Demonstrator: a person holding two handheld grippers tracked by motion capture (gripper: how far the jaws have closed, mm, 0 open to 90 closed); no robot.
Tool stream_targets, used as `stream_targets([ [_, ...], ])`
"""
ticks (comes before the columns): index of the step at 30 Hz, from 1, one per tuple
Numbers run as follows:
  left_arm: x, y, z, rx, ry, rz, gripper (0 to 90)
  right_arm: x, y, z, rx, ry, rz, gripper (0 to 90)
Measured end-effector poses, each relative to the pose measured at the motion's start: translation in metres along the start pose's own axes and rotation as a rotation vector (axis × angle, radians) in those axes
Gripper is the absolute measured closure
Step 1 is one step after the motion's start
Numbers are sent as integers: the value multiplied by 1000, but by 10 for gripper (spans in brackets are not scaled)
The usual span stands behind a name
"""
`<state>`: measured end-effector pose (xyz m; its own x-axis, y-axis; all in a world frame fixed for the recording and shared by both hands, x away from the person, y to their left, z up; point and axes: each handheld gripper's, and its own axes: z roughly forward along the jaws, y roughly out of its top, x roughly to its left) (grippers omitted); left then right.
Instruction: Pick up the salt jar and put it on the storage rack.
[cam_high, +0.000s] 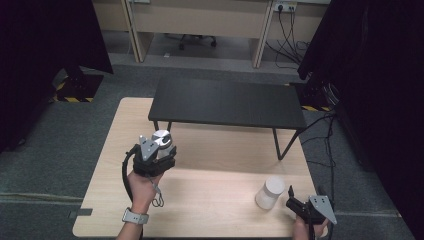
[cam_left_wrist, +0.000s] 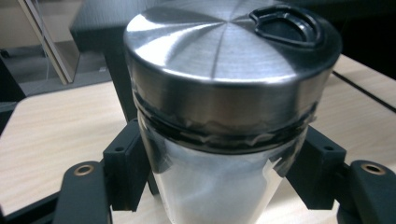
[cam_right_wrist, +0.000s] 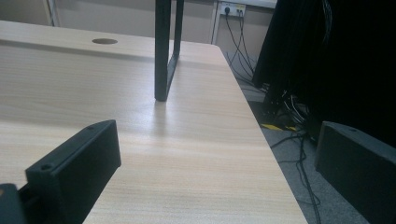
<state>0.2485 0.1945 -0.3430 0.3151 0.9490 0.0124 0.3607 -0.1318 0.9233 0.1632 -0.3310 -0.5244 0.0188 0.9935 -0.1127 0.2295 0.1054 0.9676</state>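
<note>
Overhead, your left gripper (cam_high: 159, 146) sits above the left-middle of the light wooden table (cam_high: 210, 200), raised in your left hand (cam_high: 143, 187), and its jaws close on a jar with a steel lid (cam_high: 161, 138). A watch (cam_high: 135, 216) bands that wrist. Your right gripper (cam_high: 294, 199) rests low near the table's right front corner, just beside a white cylinder (cam_high: 270, 192) standing upright to its left; from this height you cannot tell whether they touch. A small black bench (cam_high: 227, 102) stands across the far half of the table on thin legs.

Along your left gripper, the jar (cam_left_wrist: 219, 182) has a clear body with a pale inside, and the black jaws press it from both sides just under the lid. The brushed steel lid (cam_left_wrist: 219, 60) carries a black D-shaped opening (cam_left_wrist: 286, 24) near its far edge, and a ragged dark strip rings the seam below it.

Along your right gripper, the jaws stand wide apart with nothing between them, only bare tabletop (cam_right_wrist: 154, 154). One jaw hangs past the table's right edge, over grey floor and cables (cam_right_wrist: 299, 154). A black bench leg (cam_right_wrist: 162, 51) stands on the wood ahead, with a round hole (cam_right_wrist: 104, 41) farther back.
</note>
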Motion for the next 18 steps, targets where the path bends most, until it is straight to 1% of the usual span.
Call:
stream_targets([
  [5, 0, 15, -1, -11, -1, -11, 310, 0, 0, 0, -2, 1, 2, 5],
  [11, -1, 27, 1, -19, -3, -25, 310, 0, 0, 0, -2, 1, 0, 6],
  [18, -4, 45, 0, -35, 1, -8, 310, 1, -1, 0, -4, -2, -3, 5],
])
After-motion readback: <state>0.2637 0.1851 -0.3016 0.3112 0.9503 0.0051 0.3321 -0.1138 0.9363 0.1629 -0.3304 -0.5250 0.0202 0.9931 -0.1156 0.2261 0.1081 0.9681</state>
